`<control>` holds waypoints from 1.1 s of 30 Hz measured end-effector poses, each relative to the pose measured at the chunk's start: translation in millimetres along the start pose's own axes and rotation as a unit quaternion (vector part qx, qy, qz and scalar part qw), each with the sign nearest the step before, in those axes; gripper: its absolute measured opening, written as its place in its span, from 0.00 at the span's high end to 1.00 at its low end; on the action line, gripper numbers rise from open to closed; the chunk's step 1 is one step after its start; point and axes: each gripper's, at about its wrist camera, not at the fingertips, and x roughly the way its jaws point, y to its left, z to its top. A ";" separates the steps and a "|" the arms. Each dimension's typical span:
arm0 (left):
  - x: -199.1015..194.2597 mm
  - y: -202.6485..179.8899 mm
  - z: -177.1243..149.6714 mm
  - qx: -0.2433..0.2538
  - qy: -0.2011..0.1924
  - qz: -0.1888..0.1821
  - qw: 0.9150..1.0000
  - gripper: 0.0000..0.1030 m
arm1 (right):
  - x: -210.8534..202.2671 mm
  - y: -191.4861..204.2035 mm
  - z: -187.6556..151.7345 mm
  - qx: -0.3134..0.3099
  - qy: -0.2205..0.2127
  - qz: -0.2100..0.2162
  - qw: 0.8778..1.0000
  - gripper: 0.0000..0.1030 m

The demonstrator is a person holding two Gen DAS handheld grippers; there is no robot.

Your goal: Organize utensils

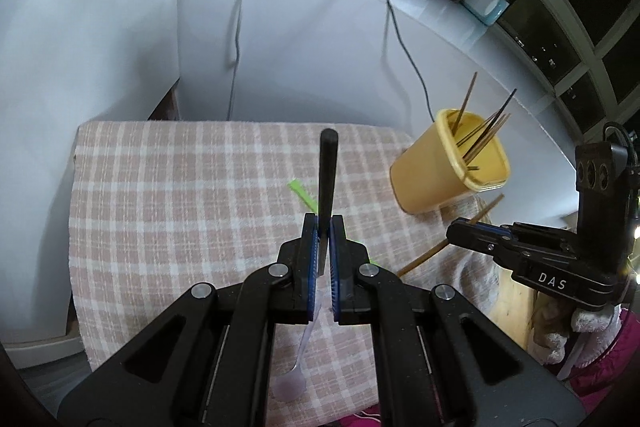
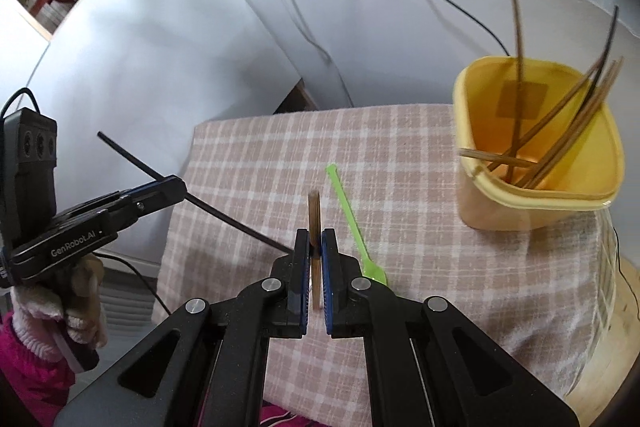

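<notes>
left claw (image 1: 324, 227) grips black chopstick (image 1: 329, 163) | right claw (image 2: 316, 239) grips wooden chopstick (image 2: 314, 211)

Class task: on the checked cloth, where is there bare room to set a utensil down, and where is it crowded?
Free: the wide stretch of checked cloth between its far edge and the green spoon, left of the yellow holder. Crowded: the near middle, where the green spoon and a clear spoon lie, and the right corner filled by the holder.
</notes>
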 end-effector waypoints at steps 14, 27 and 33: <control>-24.7 -42.8 32.5 0.042 -0.044 -0.031 0.998 0.97 | -59.5 -12.3 -0.3 0.024 -0.061 -0.007 0.998 0.96; -39.5 -81.0 75.6 0.069 -0.089 -0.070 0.991 0.97 | -122.8 -42.1 2.3 0.053 -0.122 -0.044 0.990 0.96; -46.8 -96.8 90.7 0.081 -0.105 -0.086 0.987 0.97 | -148.3 -55.2 2.0 0.068 -0.156 -0.057 0.984 0.96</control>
